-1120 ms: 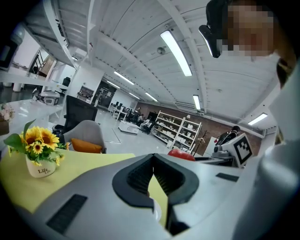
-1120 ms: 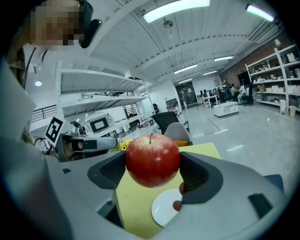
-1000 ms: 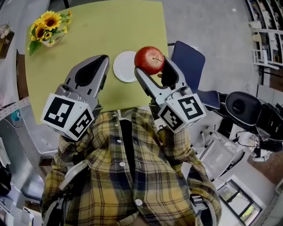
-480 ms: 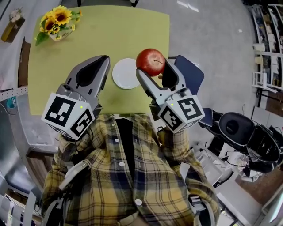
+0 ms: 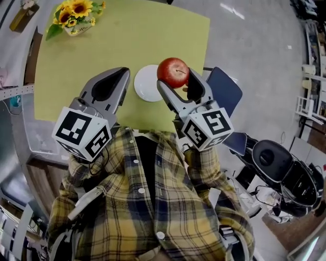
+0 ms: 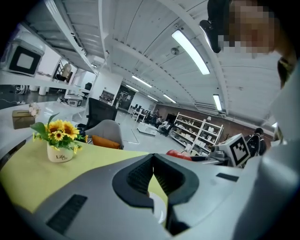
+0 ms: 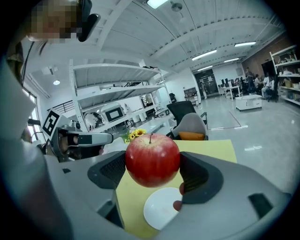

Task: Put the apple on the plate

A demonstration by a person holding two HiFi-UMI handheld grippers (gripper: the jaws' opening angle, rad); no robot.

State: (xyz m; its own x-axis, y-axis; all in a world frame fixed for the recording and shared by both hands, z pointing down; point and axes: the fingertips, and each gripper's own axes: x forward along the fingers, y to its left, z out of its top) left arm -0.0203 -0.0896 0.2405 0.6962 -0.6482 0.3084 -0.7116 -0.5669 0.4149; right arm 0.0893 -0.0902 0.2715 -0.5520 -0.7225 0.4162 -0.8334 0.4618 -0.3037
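Note:
A red apple (image 5: 173, 72) (image 7: 152, 159) is clamped between the jaws of my right gripper (image 5: 174, 76) (image 7: 153, 165), held high above the table. Below it, slightly to the left, a small white plate (image 5: 146, 83) (image 7: 162, 207) lies on the yellow-green table (image 5: 117, 46). My left gripper (image 5: 111, 84) (image 6: 153, 174) hovers to the left of the plate with its jaws shut and nothing in them. In the left gripper view a sliver of the plate (image 6: 159, 213) shows under the jaws, and the apple (image 6: 178, 153) appears to the right.
A pot of sunflowers (image 5: 75, 15) (image 6: 59, 140) stands at the table's far left corner. A blue chair (image 5: 224, 92) is at the table's right side. A black office chair (image 5: 285, 168) and cables sit on the floor at right.
The table and plate have shifted up and right in the head view as the head turned. Both grippers keep about the same pose, the apple still held.

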